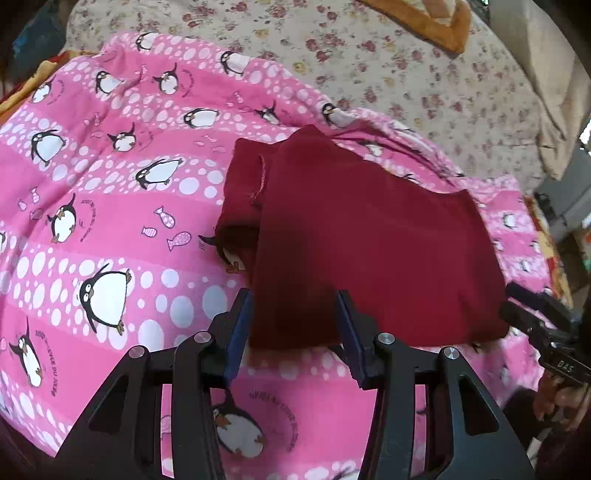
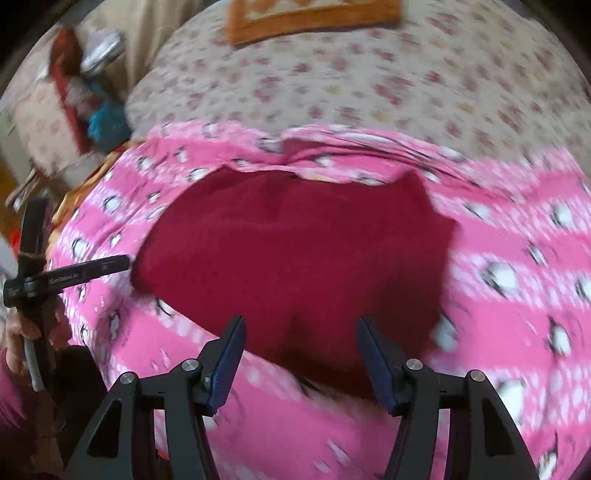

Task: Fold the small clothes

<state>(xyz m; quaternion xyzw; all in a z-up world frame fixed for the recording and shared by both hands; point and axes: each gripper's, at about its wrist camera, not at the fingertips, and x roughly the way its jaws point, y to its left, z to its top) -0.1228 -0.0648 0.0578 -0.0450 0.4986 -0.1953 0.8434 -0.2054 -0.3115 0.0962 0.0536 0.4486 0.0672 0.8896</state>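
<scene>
A dark red small garment (image 1: 369,229) lies folded and flat on a pink penguin-print blanket (image 1: 110,184); a sleeve is tucked at its left side. My left gripper (image 1: 293,306) hovers over the garment's near left corner. Its jaws stand apart, and the cloth below them lies slack. In the right wrist view the same garment (image 2: 295,240) fills the middle of the blanket (image 2: 517,295). My right gripper (image 2: 301,332) is open above the garment's near edge, with nothing pinched. Each gripper also shows at the edge of the other's view: right gripper (image 1: 535,314), left gripper (image 2: 74,273).
Beyond the blanket stretches a cream floral bedsheet (image 1: 406,74) (image 2: 332,74), with an orange-bordered cloth (image 1: 432,22) at its far side. Cluttered items (image 2: 92,92) sit off the bed's far left corner. A person's hand (image 2: 22,328) holds the left gripper's handle.
</scene>
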